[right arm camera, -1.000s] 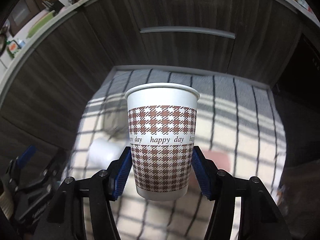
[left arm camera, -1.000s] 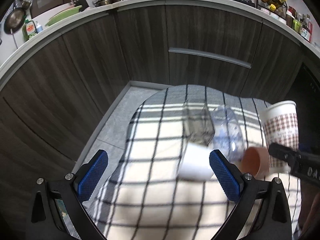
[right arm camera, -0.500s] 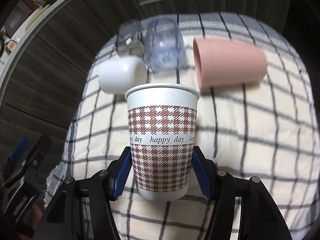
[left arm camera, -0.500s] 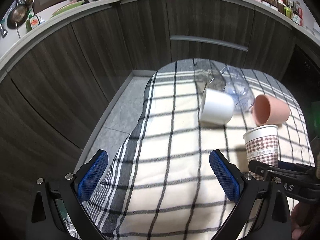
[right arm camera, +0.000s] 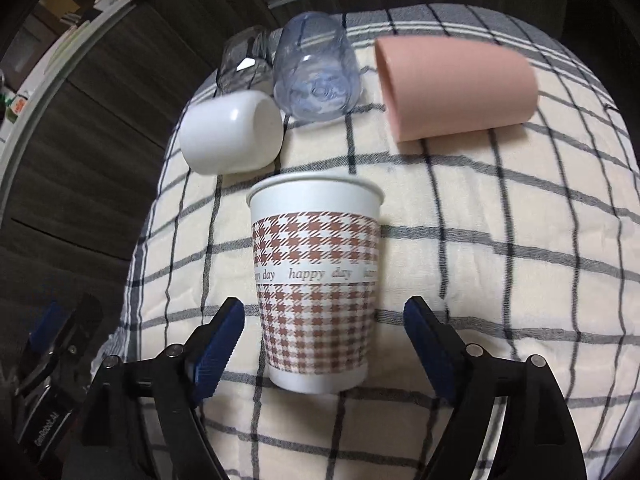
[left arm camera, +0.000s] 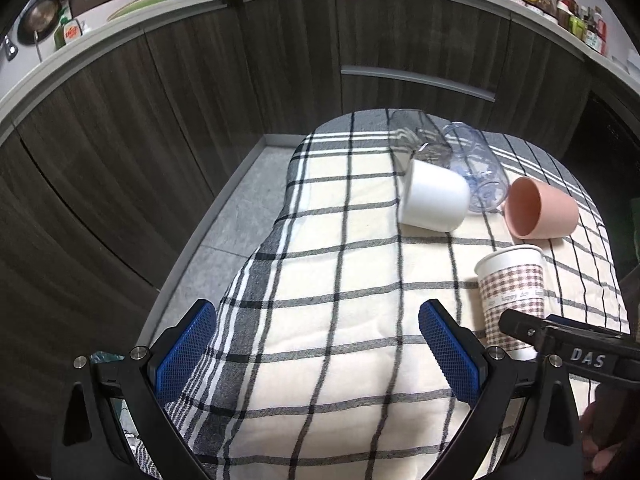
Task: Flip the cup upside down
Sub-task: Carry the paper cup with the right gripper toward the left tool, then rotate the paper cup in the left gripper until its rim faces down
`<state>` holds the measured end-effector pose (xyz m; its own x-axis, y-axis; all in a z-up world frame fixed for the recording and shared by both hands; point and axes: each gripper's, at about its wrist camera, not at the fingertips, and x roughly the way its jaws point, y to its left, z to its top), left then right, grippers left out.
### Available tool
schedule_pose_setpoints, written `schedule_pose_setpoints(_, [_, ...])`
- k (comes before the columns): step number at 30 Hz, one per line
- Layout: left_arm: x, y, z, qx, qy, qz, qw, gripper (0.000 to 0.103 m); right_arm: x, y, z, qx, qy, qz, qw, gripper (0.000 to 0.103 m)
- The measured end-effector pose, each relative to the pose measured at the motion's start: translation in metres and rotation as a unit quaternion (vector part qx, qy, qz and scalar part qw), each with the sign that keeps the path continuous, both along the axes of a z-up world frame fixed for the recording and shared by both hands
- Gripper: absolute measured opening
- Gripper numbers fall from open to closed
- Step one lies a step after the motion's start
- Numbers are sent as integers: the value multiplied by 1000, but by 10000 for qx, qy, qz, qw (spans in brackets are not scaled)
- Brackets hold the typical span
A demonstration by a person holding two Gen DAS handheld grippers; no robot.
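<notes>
A paper cup (right arm camera: 316, 280) with a brown houndstooth print and "happy day" lettering stands upright, mouth up, on the checked cloth (right arm camera: 500, 264). My right gripper (right arm camera: 324, 332) is open, its blue pads either side of the cup's lower half with gaps on both sides. In the left wrist view the same cup (left arm camera: 512, 284) stands at the right with the right gripper's finger in front of it. My left gripper (left arm camera: 316, 354) is open and empty above the cloth's near left part.
Behind the paper cup lie a white cup (right arm camera: 232, 136), a clear blue plastic cup (right arm camera: 316, 84), a clear glass (right arm camera: 240, 64) and a pink cup (right arm camera: 456, 92), all on their sides. Dark wood cabinets (left arm camera: 200, 100) stand beyond the table; the floor (left arm camera: 236, 224) lies to the left.
The right gripper carried the paper cup down onto the cloth and opened, letting it go. The left gripper stayed open and pulled back a little.
</notes>
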<state>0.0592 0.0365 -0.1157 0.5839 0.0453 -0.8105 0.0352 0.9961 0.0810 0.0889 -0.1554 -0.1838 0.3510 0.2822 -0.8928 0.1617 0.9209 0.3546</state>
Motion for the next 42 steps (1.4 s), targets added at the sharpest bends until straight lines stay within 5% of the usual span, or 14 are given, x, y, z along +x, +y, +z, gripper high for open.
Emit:
schedule_pose_setpoints(7, [-20, -36, -5, -207, -308, -472, 9982, 103, -35, -38, 29, -156, -390, -311, 9986, 82])
schedule_pose_setpoints(17, [-41, -108, -39, -392, -720, -1232, 9890, 103, -104, -93, 61, -1259, -1013, -987, 9819, 82])
schedule_pose_setpoints(24, [-45, -128, -57, -367, -1017, -1189, 9870, 103, -126, -106, 62, -1643, -1226, -1156, 9719, 82])
schedule_pose_setpoints(31, [-42, -132, -66, -511, -981, -1134, 9874, 99, -129, -114, 41, -1404, -965, -1273, 9771, 82])
schedule_pose_setpoints(33, [-40, -133, -67, -513, -944, -1112, 9880, 96, -129, -117, 35, -1303, -888, -1321, 9786, 82])
schedule_pose_setpoints(38, [-33, -137, -76, -459, -596, -1156, 9905, 64, -129, -124, 30, -1142, -769, -1431, 9801, 82])
schedule_pose_setpoints(42, [-33, -137, -79, -489, -526, -1161, 9906, 56, -129, -123, 30, -1119, -767, -1434, 9803, 82])
